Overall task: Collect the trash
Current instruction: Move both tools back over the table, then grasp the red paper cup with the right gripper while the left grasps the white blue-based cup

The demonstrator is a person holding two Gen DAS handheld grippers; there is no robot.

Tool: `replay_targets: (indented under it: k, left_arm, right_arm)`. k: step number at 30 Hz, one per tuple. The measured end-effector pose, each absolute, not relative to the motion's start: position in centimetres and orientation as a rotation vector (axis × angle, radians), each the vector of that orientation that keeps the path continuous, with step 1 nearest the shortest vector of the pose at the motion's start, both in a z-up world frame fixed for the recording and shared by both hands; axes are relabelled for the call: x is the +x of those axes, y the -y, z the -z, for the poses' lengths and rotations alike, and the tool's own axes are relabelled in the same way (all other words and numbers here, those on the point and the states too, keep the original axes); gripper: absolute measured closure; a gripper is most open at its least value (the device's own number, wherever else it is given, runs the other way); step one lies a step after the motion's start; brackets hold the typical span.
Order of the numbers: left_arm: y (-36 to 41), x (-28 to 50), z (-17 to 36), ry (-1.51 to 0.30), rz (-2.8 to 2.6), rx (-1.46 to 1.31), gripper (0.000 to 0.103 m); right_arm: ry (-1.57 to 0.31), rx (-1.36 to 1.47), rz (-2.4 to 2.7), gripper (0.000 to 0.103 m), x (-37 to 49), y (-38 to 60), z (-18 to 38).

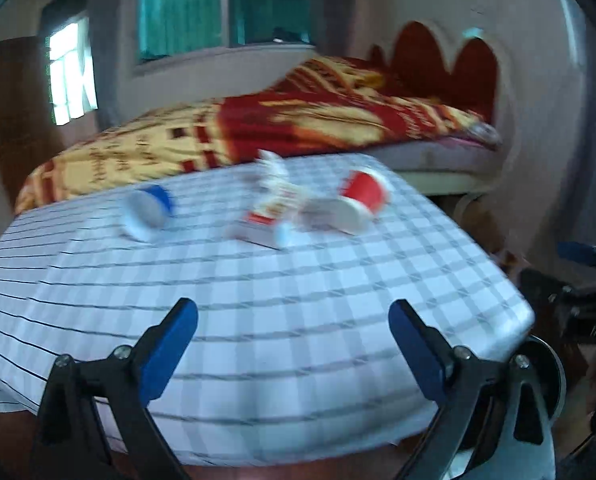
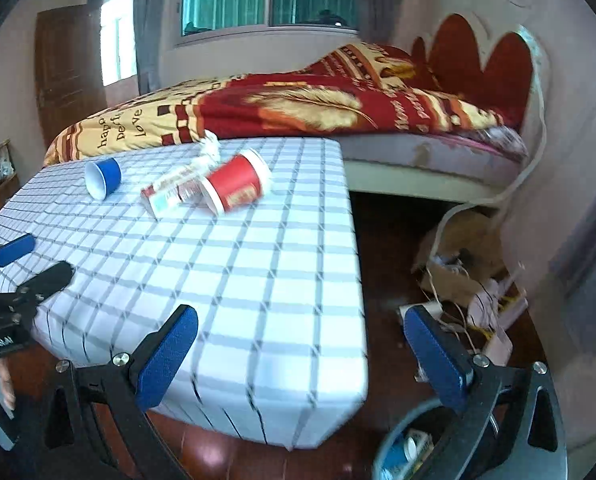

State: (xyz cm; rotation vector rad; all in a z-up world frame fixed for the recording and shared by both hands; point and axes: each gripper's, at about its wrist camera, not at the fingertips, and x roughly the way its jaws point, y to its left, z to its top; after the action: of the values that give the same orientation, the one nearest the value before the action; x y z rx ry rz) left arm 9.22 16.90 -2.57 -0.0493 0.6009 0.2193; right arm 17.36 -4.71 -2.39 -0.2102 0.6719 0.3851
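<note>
Trash lies in a loose cluster on the far part of the table covered with a white cloth checked in grey lines (image 2: 234,280): a small blue paper cup with a white inside (image 2: 103,178) lies on its side to the left, a red paper cup with a white rim (image 2: 234,191) lies on its side to the right, and between them, touching the red cup, we see a flattened red-and-white carton (image 2: 166,196) with a clear crumpled plastic bottle (image 2: 188,191) against it and a twist of white crumpled paper (image 2: 210,148) just behind. In the left wrist view the same cluster is blurred, with the blue cup (image 1: 148,212) apart from the carton (image 1: 266,220) and the red cup (image 1: 358,200). We hold our left gripper (image 1: 294,344) over the near part of the table, its blue-padded jaws spread wide with nothing between them. Our right gripper (image 2: 300,354) hangs at the table's near right corner, jaws likewise wide apart and empty, one pad over the cloth and the other over the dark floor. Below it, at the bottom edge, we glimpse a round bin (image 2: 382,456) with some blue and white items inside. Behind the table stands a bed with a red-and-yellow blanket (image 2: 298,108) and a red scalloped headboard (image 2: 486,64). Cardboard and cords (image 2: 458,276) clutter the floor beside the bed.
</note>
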Motion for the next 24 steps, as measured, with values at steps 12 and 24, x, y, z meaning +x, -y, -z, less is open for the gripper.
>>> replay_targets:
  k: [12, 24]
  left_arm:
    - [-28.5, 15.0, 4.2, -0.656, -0.340, -0.069, 0.018]
    - [-32.5, 21.3, 6.1, -0.713, -0.336, -0.114, 0.026]
  right_arm:
    - [-0.695, -0.310, -0.474, 0.000, 25.6, -5.4, 3.6]
    - [-0.746, -0.470, -0.503, 0.000, 33.5, -10.6, 6.7]
